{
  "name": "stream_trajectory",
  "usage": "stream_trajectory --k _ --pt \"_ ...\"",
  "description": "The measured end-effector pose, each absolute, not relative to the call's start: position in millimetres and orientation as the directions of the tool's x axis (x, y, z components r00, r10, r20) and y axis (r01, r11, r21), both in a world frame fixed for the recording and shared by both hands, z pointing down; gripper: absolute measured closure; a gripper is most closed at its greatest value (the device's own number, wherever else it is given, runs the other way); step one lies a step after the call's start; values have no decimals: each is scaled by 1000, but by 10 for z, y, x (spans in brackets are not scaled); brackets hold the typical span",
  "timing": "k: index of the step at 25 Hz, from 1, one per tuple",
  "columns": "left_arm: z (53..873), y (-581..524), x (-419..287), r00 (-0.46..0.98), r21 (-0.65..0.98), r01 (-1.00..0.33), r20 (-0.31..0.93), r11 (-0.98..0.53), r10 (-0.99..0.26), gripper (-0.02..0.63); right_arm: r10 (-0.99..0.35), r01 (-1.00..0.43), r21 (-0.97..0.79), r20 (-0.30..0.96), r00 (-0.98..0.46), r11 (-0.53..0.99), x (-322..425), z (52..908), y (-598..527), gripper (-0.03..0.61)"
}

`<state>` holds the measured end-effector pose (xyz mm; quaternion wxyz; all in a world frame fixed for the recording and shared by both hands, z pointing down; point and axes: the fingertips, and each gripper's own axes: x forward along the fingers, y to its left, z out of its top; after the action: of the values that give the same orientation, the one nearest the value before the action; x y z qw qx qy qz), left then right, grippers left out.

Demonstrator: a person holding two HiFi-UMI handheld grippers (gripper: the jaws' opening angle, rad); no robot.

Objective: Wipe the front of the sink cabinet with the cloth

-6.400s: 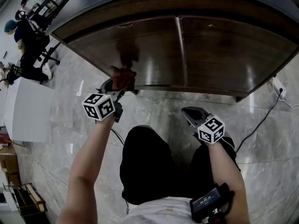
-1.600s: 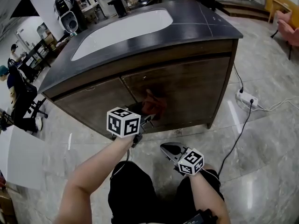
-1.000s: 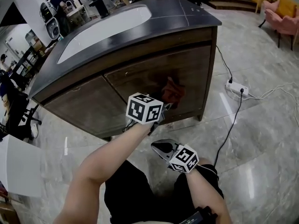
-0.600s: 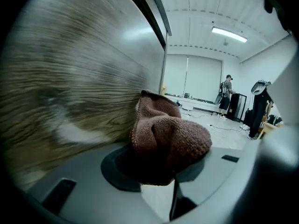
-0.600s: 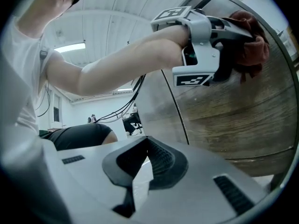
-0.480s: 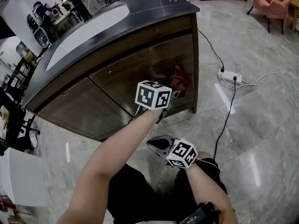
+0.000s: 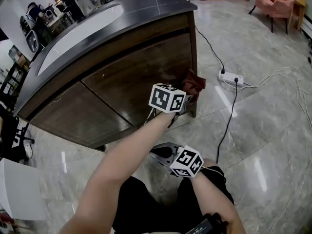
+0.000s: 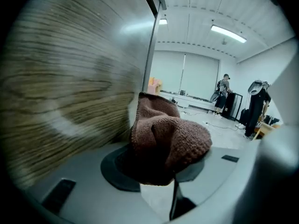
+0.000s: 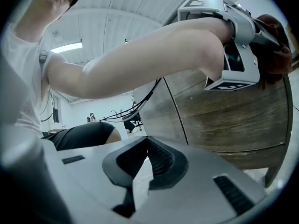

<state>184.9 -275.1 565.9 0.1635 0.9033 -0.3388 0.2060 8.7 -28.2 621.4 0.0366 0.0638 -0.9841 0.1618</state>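
Okay so the left gripper (image 7: 186,99) has its jaws clamped on a bunched-up brown cloth (image 7: 194,84). The cloth is pressed on the sink cabinet (image 7: 141,77) front, right at its right-hand corner, a bit right of centre in the head view. The right gripper (image 7: 156,153) sits lower centre with its jaws pretty much together and nothing in them.

What could go wrong, I think: the cloth is so near the corner that one more push sideways slips it off the front. Then the hard jaws could scrape the wood, or the corner could snag the wad and tug it loose. A power strip (image 7: 229,77) and its cable lie on the floor near that corner too, so a wide swing could catch them.

Writing: none I can read. The gripper cubes only carry black-and-white square patterns.
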Motion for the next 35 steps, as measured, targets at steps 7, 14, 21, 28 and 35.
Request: stream_trajectory --k 7,14,21,28,35 --pt "5691 -2731 1569 618 112 -739 504 -664 -603 480 -81 -111 -321 105 -991 940 35 6284 -278 566" --pt "5679 -2605 1055 588 156 -788 475 -595 -654 480 -6 -61 -341 160 -987 938 -74 6479 -214 566" --pt "5675 -2406 569 557 173 -821 451 -544 -697 480 38 -32 -340 198 -979 940 -183 6592 -168 566" --pt "5722 -2149 -16 504 178 -859 454 -480 -735 480 49 -30 -355 210 -976 934 -264 6676 -197 566" --pt "5864 -1919 -702 410 140 -908 496 -395 -765 480 -3 -61 -294 191 -982 954 -294 6630 -329 566"
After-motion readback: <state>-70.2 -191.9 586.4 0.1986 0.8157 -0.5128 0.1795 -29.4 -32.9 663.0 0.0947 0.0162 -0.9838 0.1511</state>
